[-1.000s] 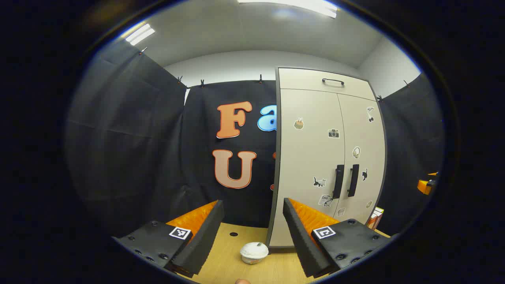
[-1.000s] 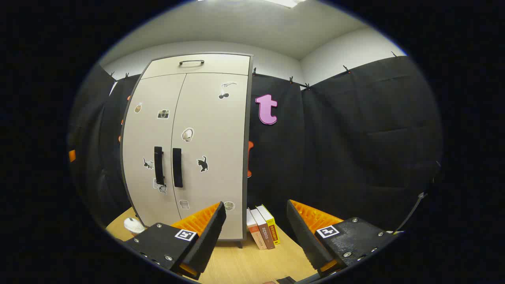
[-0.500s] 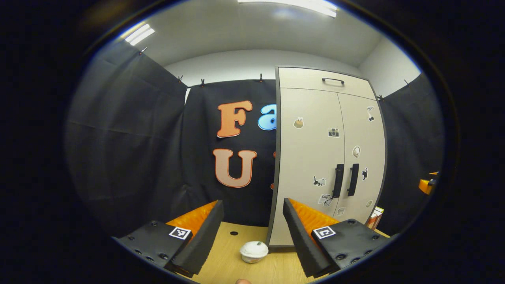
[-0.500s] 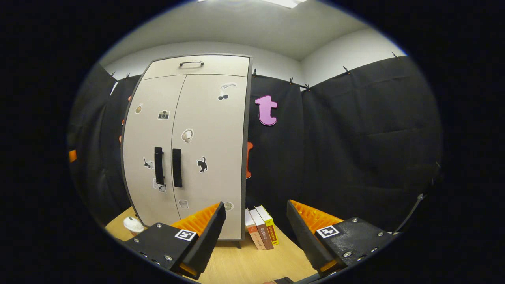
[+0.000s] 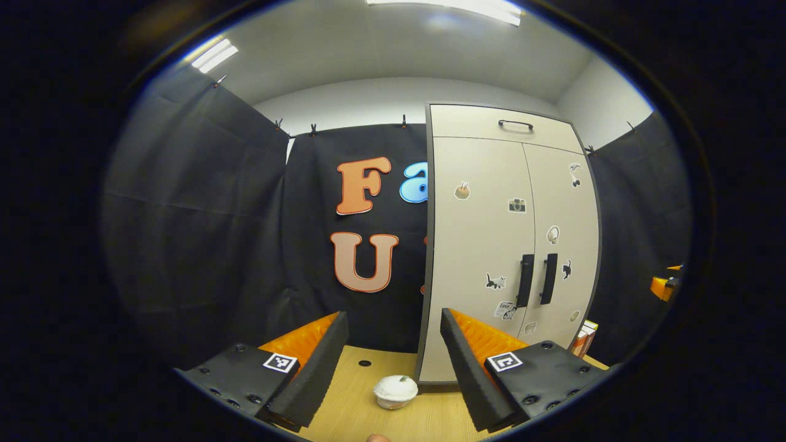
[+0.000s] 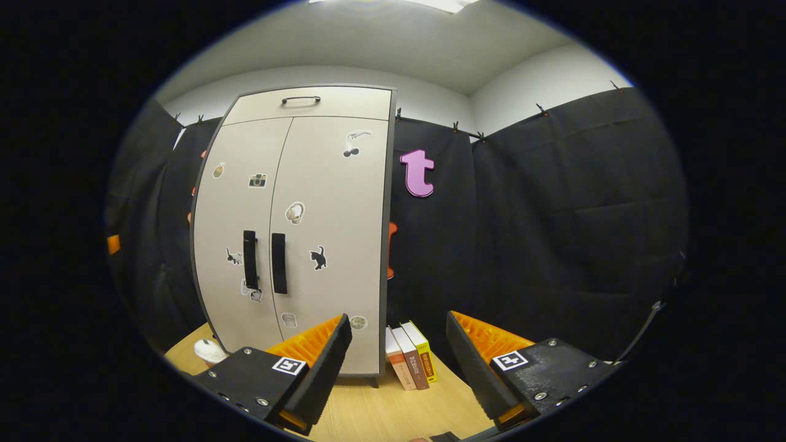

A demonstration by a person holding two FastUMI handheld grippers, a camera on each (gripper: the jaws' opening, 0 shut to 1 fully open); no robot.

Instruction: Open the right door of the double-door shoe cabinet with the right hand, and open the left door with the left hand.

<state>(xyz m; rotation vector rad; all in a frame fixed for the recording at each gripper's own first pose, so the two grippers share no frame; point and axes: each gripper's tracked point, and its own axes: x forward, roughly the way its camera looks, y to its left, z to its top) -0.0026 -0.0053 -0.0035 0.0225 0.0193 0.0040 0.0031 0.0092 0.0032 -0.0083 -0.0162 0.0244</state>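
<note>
Here the shoe cabinet (image 6: 295, 233) stands on the wooden table (image 6: 381, 417), both doors closed, at ten o'clock of the right gripper (image 6: 396, 350) and two o'clock of the left gripper (image 5: 393, 344). Both grippers are spread wide, holding nothing, well apart from the black handles (image 6: 264, 263). A white cup (image 5: 395, 391) sits at six o'clock between the left fingers.

Your wooden table (image 6: 368, 417) carries the shoe cabinet (image 6: 319, 245), three leaning books (image 6: 410, 363) and a white cup (image 5: 395, 391).

Lighting: bright, even, from ceiling strips (image 5: 443, 8) at upper frame. Focus sharp; fisheye bowed the cabinet (image 6: 295, 227) edges.
</note>
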